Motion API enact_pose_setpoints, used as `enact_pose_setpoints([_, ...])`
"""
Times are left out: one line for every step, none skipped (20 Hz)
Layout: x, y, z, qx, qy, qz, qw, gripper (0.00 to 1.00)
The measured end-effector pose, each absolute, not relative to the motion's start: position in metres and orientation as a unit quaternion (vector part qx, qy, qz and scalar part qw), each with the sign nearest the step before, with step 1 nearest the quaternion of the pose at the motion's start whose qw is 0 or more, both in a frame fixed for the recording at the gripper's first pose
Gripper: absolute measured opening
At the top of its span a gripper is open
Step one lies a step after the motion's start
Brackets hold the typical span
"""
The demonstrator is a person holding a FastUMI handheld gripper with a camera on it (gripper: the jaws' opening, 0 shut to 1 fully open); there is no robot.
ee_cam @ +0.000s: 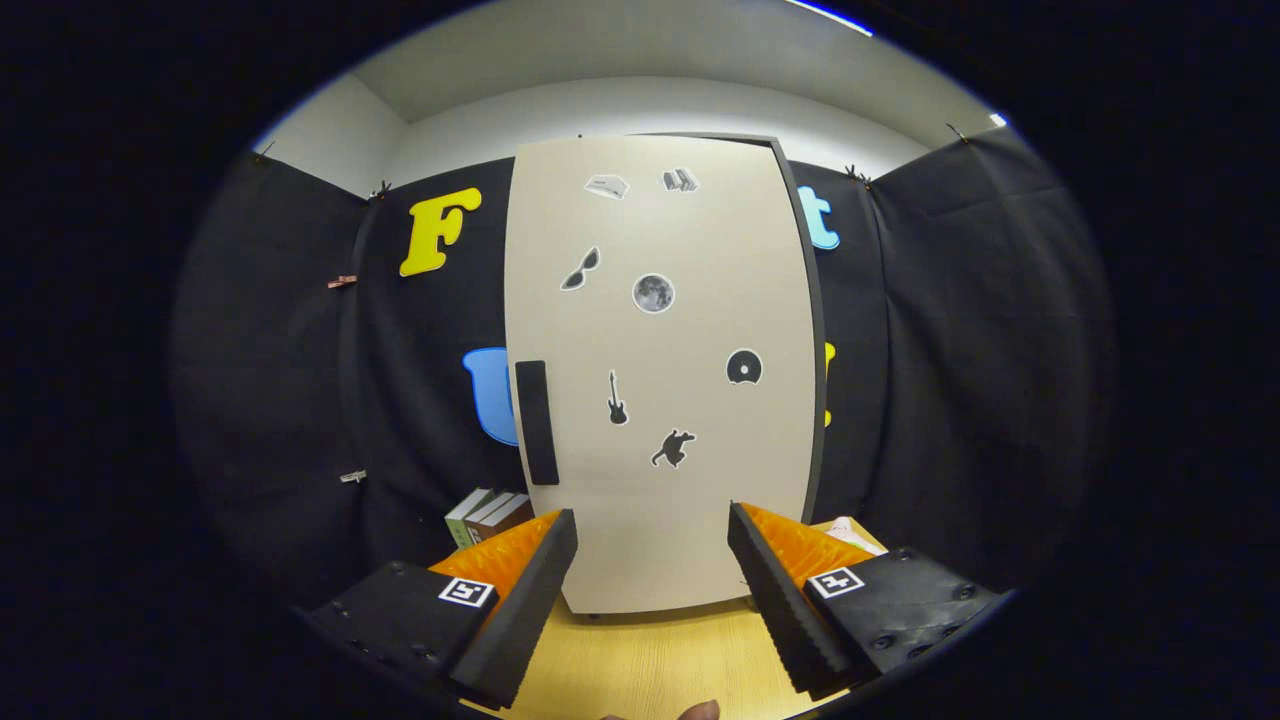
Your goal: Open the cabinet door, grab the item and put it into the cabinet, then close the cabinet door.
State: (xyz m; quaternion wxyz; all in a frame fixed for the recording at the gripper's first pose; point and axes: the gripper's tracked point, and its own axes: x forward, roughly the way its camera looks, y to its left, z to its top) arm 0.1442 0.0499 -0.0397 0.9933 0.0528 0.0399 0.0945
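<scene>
A fingertip [698, 711] peeks in at the very bottom of the frame, just below the claw [652, 560]. The claw's 2 fingers [520, 610] stand wide apart in the lower part of the frame with nothing between them, over a pale wooden worktop [650, 660]. Beyond them, in the middle of the frame, stands the cabinet [812, 330], upright on the worktop; its beige door [660, 420] is shut and carries several small stickers [652, 293]. A dark vertical handle [536, 422] sits on the door's left edge, centre-left in the frame. At lower left, beside the cabinet and behind the left finger, a few books [488, 514] stand upright. At lower right, behind the right finger, something pale [846, 531] lies on the worktop; I cannot tell what it is.
</scene>
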Motion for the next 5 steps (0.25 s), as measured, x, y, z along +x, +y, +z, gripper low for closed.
enact_pose_setpoints([0.1443, 0.0499, -0.0394, 0.052, 0.039, 0.095, 0.993, 0.98])
enact_pose_setpoints([0.1443, 0.0498, -0.0400, 0.052, 0.040, 0.095, 0.993, 0.98])
enact_pose_setpoints([0.1445, 0.0508, -0.0399, 0.053, 0.040, 0.096, 0.993, 0.98])
enact_pose_setpoints([0.1448, 0.0510, -0.0400, 0.053, 0.040, 0.096, 0.993, 0.98])
enact_pose_setpoints([0.1446, 0.0511, -0.0405, 0.052, 0.040, 0.097, 0.993, 0.98])
